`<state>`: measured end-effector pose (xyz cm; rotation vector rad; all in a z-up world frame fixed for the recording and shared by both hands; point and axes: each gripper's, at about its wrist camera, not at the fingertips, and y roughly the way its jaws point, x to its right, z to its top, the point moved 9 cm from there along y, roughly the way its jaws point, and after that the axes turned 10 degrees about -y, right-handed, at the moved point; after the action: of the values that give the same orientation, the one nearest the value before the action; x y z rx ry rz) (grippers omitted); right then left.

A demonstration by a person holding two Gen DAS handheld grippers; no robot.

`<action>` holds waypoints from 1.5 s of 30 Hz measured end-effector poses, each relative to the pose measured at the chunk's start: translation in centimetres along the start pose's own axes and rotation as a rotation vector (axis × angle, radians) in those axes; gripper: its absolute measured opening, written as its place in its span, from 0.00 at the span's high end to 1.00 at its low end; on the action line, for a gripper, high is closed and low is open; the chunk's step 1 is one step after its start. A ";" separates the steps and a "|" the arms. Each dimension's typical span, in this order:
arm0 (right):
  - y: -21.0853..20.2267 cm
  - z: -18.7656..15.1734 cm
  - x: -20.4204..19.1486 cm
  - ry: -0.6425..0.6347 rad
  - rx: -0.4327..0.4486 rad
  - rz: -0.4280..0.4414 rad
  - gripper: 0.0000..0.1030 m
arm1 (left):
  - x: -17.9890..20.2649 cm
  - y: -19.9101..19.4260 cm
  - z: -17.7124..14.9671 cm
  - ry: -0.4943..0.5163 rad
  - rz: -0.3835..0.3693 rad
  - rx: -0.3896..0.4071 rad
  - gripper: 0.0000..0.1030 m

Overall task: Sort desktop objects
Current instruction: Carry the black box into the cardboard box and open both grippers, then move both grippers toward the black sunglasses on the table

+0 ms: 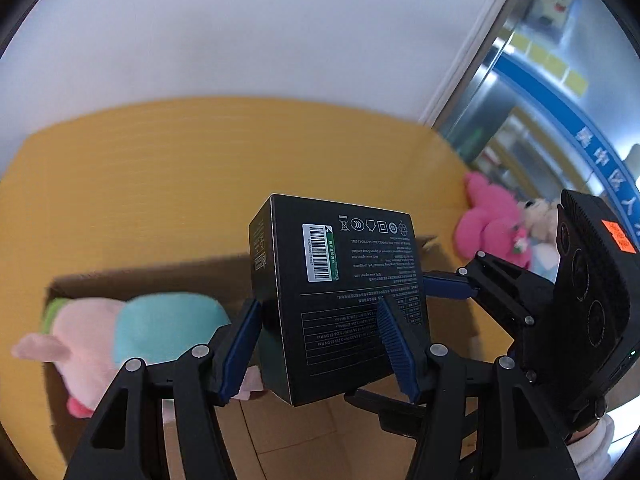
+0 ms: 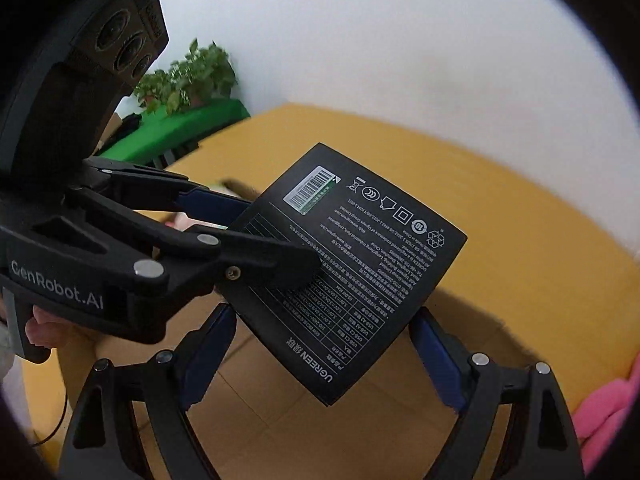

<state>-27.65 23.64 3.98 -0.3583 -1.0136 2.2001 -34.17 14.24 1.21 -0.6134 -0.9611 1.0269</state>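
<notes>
A: Left hand-held gripper is clamped on the black UGREEN box, one blue pad on each side face, the printed back face turned up. The box hangs in the air just ahead of the fingers, above the open cardboard box.

B: And the right hand-held gripper?

A: Its fingers stand apart, one on each side of the same box's lower corner, not gripping it as far as I can see. If this is a handover, I'd close the right squarely on two flat faces before the left lets go; pinched on the corner, the box would likely twist out.

B: What else is close?

A: Below and to the left of the left hand-held gripper, a pink and blue plush toy lies in the cardboard box. Further off to the right, a bright pink plush sits on the yellow worktop. Nothing blocks the way down except the plush toy already inside.
</notes>
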 end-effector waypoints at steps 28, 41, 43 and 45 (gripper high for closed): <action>-9.4 -7.8 -8.0 0.239 0.100 -0.350 0.02 | -0.6 -16.2 -8.9 0.096 0.140 0.480 0.00; -13.9 -10.4 -17.5 0.245 0.198 -0.468 0.01 | -0.6 -19.5 -19.0 0.067 0.117 0.502 0.00; -14.1 -10.6 -18.1 0.243 0.202 -0.480 0.01 | -0.8 -19.9 -20.3 0.069 0.118 0.505 0.00; -14.2 -10.8 -18.7 0.240 0.194 -0.466 0.01 | -1.1 -20.3 -21.0 0.067 0.122 0.512 0.00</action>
<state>-1.93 23.61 6.95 -0.2579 -0.6649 1.7648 -7.12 4.91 7.28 -0.2781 -0.5709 1.2945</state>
